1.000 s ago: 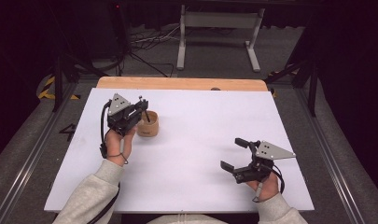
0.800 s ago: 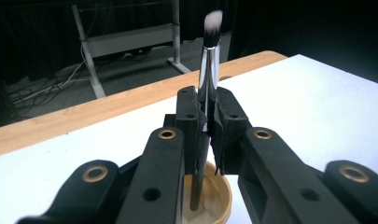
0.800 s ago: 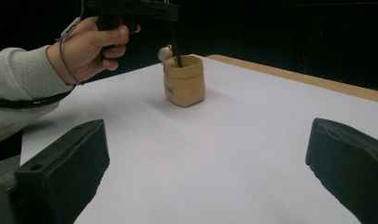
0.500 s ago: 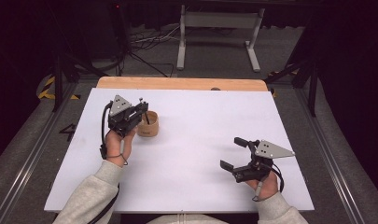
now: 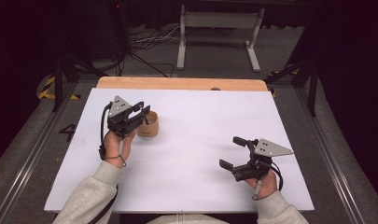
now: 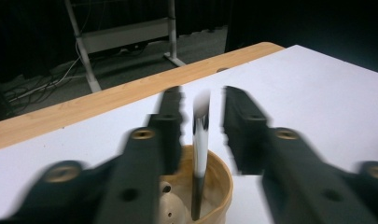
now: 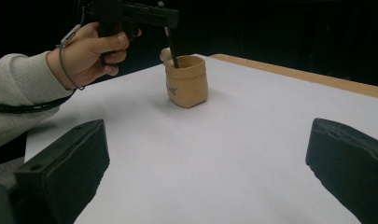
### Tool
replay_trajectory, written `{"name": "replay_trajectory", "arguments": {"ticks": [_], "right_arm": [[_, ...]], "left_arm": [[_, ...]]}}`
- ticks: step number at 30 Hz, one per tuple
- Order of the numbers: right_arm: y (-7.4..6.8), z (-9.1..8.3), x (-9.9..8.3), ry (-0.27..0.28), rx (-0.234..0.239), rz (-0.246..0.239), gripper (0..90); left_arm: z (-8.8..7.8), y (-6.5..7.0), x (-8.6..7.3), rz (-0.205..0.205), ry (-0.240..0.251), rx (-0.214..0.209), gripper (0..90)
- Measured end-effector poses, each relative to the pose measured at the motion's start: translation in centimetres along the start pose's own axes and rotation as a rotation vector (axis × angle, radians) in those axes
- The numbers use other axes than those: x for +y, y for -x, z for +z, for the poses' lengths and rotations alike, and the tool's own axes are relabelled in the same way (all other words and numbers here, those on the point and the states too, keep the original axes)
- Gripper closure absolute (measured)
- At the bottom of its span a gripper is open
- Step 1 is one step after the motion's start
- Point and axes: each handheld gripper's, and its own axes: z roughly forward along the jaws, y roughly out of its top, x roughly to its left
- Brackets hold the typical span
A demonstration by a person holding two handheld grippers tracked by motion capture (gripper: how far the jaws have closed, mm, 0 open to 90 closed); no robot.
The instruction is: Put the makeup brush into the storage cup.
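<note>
You are holding your left gripper (image 5: 139, 113) over the cup (image 5: 148, 125), jaws parted around the upright pen (image 6: 199, 154) inside it. Your right gripper (image 5: 233, 151) is idling, jaws wide, well apart on the bench (image 5: 200, 121).

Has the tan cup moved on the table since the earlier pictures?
No. The tan cup sits at the same spot below the wooden table edge, beside the left tool.
</note>
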Motion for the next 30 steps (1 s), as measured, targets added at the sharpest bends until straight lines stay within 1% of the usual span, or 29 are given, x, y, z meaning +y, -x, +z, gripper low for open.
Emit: {"name": "replay_trajectory", "arguments": {"ticks": [2,5,8,9,10,11,12,13,15,18,23,26,27,30], "right_arm": [[0.1,0.0,0.0,0.002,0.002,-0.001,0.0],[0.3,0.0,0.3,0.007,0.002,-0.004,0.0],[0.6,0.1,0.4,0.011,0.002,-0.004,0.0],[0.7,0.2,0.5,0.012,0.003,-0.005,0.0],[0.8,0.2,0.6,0.014,0.005,-0.007,0.0],[0.9,0.3,0.7,0.016,0.004,-0.007,0.0],[1.0,0.4,0.7,0.016,0.005,-0.010,0.0],[1.0,0.4,0.7,0.016,0.005,-0.010,0.0],[1.2,0.5,0.8,0.017,0.005,-0.013,0.0],[1.4,0.8,0.9,0.006,-0.002,-0.031,0.0],[1.9,0.8,1.4,0.008,-0.022,-0.053,0.0],[2.2,0.6,1.5,0.014,-0.031,-0.057,0.0],[2.2,0.6,1.5,0.014,-0.031,-0.057,0.0],[2.6,0.4,1.7,0.017,-0.038,-0.062,0.0]], "left_arm": [[-0.4,-0.1,0.1,-0.013,0.014,-0.004,45.2],[-1.2,-0.3,0.2,-0.032,0.036,-0.018,29.9],[-2.2,-0.6,0.3,-0.041,0.060,-0.051,19.4],[-2.2,-0.6,0.3,-0.041,0.060,-0.051,16.6],[-3.0,-0.7,0.2,-0.043,0.077,-0.063,13.6],[-3.3,-0.8,0.2,-0.050,0.084,-0.072,10.8],[-3.6,-0.8,0.2,-0.055,0.095,-0.072,9.0],[-3.6,-0.8,0.2,-0.055,0.095,-0.072,7.3],[-4.3,-0.9,0.1,-0.063,0.113,-0.092,6.1],[-4.9,-1.1,-0.1,-0.058,0.126,-0.120,3.8],[-6.3,-0.9,-0.5,-0.038,0.144,-0.145,3.3],[-7.2,-0.9,-0.6,-0.039,0.165,-0.159,3.4],[-7.2,-0.9,-0.6,-0.039,0.165,-0.159,4.0],[-8.0,-0.8,-0.7,-0.038,0.173,-0.164,4.0]]}}
